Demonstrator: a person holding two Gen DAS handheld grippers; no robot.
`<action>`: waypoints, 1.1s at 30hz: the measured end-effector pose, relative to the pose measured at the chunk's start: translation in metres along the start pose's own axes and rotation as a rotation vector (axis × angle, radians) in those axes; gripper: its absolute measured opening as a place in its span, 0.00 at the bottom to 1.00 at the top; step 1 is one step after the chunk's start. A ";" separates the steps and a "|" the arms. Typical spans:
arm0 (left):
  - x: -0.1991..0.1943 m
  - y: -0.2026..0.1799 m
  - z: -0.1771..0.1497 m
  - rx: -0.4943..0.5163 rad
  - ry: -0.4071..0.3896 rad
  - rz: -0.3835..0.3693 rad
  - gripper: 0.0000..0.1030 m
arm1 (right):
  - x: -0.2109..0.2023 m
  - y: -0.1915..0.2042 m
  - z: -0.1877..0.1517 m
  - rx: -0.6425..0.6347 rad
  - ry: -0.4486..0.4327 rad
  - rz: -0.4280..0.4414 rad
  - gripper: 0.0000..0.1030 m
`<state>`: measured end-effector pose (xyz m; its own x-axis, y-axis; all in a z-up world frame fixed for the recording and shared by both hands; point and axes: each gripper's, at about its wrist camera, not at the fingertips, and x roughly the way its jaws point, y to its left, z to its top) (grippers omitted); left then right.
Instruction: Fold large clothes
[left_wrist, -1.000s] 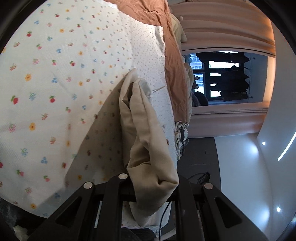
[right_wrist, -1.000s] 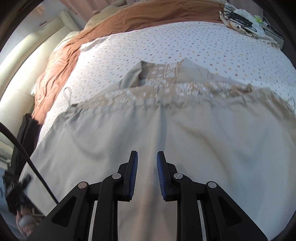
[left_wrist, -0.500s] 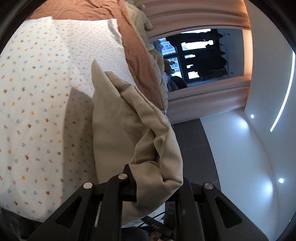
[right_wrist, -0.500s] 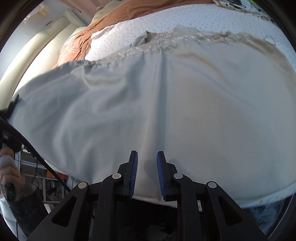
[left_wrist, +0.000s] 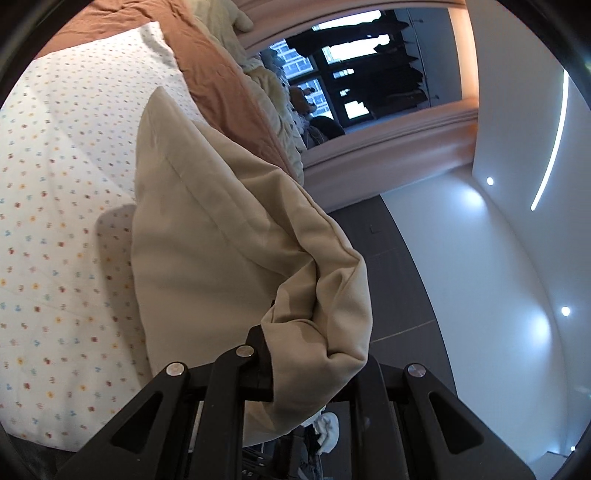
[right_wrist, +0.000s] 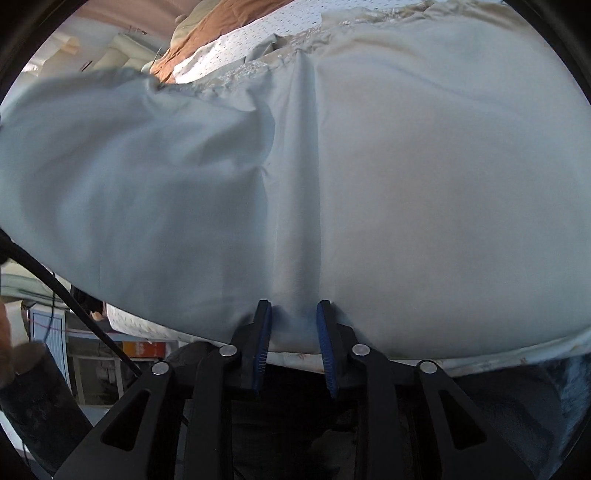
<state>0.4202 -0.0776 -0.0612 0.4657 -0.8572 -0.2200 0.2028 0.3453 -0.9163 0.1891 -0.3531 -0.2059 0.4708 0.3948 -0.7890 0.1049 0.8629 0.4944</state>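
While the beige garment (left_wrist: 221, 236) lies spread across the bed (left_wrist: 55, 206), the left claw (left_wrist: 310, 369) clamps a bunched corner of it, and the cloth drapes over the fingers so that they are mostly hidden. From that grip the fabric runs in a lifted fold away over the dotted sheet, toward the brown blanket (left_wrist: 221, 85) at the far side. A window (left_wrist: 362, 66) shows beyond the bed. In the right wrist view the same garment (right_wrist: 424, 184) fills nearly the whole picture. The right claw (right_wrist: 294, 332) stands narrowly parted at the near hem, its blue pads (right_wrist: 265, 332) on either side of a raised centre pleat, without pinching it tight. A black cable (right_wrist: 55, 280) crosses the lower left.
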 end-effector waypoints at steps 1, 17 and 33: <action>0.007 -0.005 -0.001 0.010 0.012 0.000 0.14 | 0.002 -0.002 0.000 0.000 0.007 0.009 0.22; 0.109 -0.051 -0.015 0.061 0.172 -0.030 0.14 | -0.087 -0.094 -0.013 0.170 -0.194 0.172 0.22; 0.237 -0.054 -0.070 -0.004 0.411 -0.054 0.14 | -0.177 -0.213 -0.084 0.429 -0.407 0.096 0.22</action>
<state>0.4592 -0.3261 -0.0876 0.0717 -0.9556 -0.2859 0.2143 0.2947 -0.9313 0.0100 -0.5803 -0.2027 0.7845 0.2389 -0.5722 0.3501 0.5910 0.7267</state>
